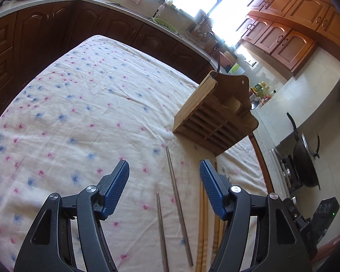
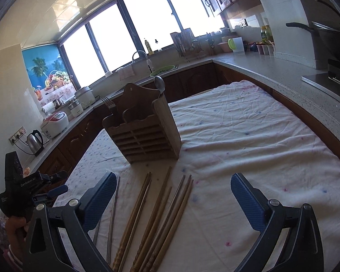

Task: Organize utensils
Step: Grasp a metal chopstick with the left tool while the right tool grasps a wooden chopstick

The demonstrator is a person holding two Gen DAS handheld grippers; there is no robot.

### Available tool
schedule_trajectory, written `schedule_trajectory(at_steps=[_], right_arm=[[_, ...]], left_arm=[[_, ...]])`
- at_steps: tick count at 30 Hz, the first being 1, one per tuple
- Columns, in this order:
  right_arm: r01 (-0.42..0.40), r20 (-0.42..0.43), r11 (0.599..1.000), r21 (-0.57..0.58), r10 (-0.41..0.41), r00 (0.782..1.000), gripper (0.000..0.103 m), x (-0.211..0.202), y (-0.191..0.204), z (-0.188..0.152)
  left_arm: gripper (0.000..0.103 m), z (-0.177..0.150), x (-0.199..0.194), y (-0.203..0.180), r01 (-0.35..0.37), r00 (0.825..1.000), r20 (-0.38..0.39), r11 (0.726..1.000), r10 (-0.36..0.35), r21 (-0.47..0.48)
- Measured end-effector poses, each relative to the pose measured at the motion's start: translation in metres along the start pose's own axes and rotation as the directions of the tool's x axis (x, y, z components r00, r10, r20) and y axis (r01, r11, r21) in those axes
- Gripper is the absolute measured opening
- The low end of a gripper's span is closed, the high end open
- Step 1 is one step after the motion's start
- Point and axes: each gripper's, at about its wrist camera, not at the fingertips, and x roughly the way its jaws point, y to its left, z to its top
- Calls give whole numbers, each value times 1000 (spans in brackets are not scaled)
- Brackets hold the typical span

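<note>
Hovering spread and empty, both tools (image 1: 164, 176) (image 2: 173, 188) face chopsticks (image 2: 156, 215) lying lengthwise toward the far holder (image 2: 145, 127); right tool nearer.

The right tool (image 2: 173, 200) hangs wide open over chopsticks (image 2: 155, 217) fanned on the cloth-covered tabletop (image 2: 249, 140). Beyond them stands a wooden holder (image 2: 145, 133) with a spoon (image 2: 159, 85) and fork (image 2: 108, 104).

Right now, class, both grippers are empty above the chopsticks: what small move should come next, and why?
Probably lower the open right gripper onto one wooden chopstick. The chopsticks lie loose on the cloth, while the wooden holder already has a spoon and fork.
</note>
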Motion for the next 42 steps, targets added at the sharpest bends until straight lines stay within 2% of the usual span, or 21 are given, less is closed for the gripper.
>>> schedule_trajectory(at_steps=[9,16,19,22,24,27,33,34,36,42], right_arm=[[-14,-77,1000,-20,13,997,102,4,5,-29],[-23,-98,999,-28,20,995,101,13,11,-28],[-27,-108,999,-36,23,994,97,20,14,-25],[-13,-117,999,-43,8,993,84,28,15,-21],[-6,-125,999,-38,1,992,71,35,13,-18],[-8,-142,1000,-22,4,990,59,46,10,-12],[3,-182,999,-38,-10,983,48,76,11,-2],[3,-191,999,-42,-11,982,47,83,11,-1],[3,-214,999,-52,-15,977,40,98,12,0],[16,-306,996,-87,-42,951,31,142,16,-5]], left_arm=[[66,-22,4,-5,-52,997,-57,997,55,50],[66,-17,11,-13,-78,994,-72,994,83,79],[65,-12,20,-17,-85,992,-91,992,93,88],[64,-7,30,-22,-95,989,-105,989,107,112],[62,-3,35,-27,-104,988,-101,987,117,126],[54,2,47,-34,-96,986,-121,984,114,150],[42,8,84,-44,-93,973,-191,975,132,199],[35,9,91,-44,-92,969,-206,975,134,201],[29,11,104,-44,-90,963,-232,975,137,202],[24,13,132,-47,-106,946,-275,965,172,239]])
